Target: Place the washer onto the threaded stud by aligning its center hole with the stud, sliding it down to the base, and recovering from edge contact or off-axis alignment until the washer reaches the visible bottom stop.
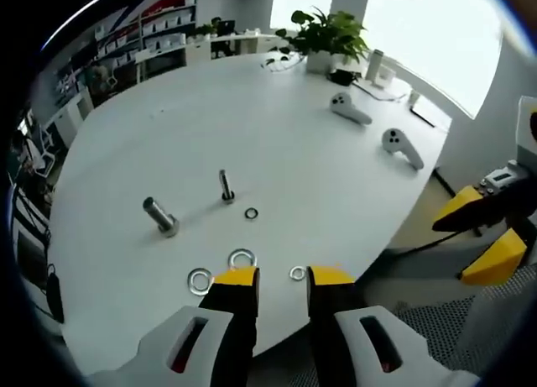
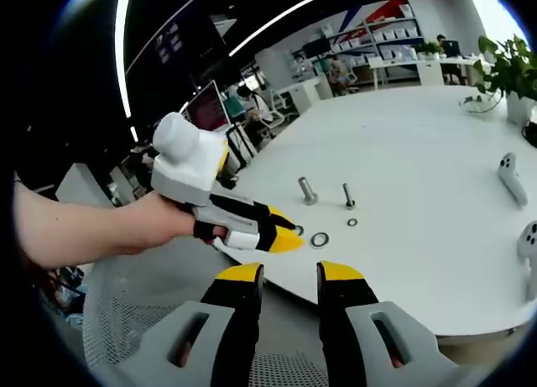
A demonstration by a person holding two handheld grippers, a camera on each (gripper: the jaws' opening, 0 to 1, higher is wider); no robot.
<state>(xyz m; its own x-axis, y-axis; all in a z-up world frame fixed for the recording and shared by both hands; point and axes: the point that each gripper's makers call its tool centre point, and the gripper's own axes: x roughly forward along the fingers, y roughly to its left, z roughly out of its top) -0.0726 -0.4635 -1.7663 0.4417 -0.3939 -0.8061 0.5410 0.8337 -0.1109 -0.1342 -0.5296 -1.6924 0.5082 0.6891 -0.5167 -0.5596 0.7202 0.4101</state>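
Observation:
On the round white table (image 1: 336, 194) a thin threaded stud (image 1: 226, 186) stands upright, with a thicker bolt (image 1: 159, 217) to its left. A small washer (image 1: 251, 212) lies just beside the thin stud. Three larger washers (image 1: 242, 258) lie near the table's front edge, right before my left gripper (image 1: 284, 278), which is open and empty, low over that edge. My right gripper (image 2: 290, 274) is open and empty, off the table over a chair. In the right gripper view the stud (image 2: 346, 196), bolt (image 2: 307, 190) and a washer (image 2: 320, 239) lie ahead, beyond the hand-held left gripper (image 2: 277, 227).
Two white controllers (image 1: 401, 146) lie at the far right of the table, near a potted plant (image 1: 323, 36) and a cup (image 1: 374, 66). A mesh chair seat (image 2: 143, 320) sits below the table edge. Shelves line the far wall.

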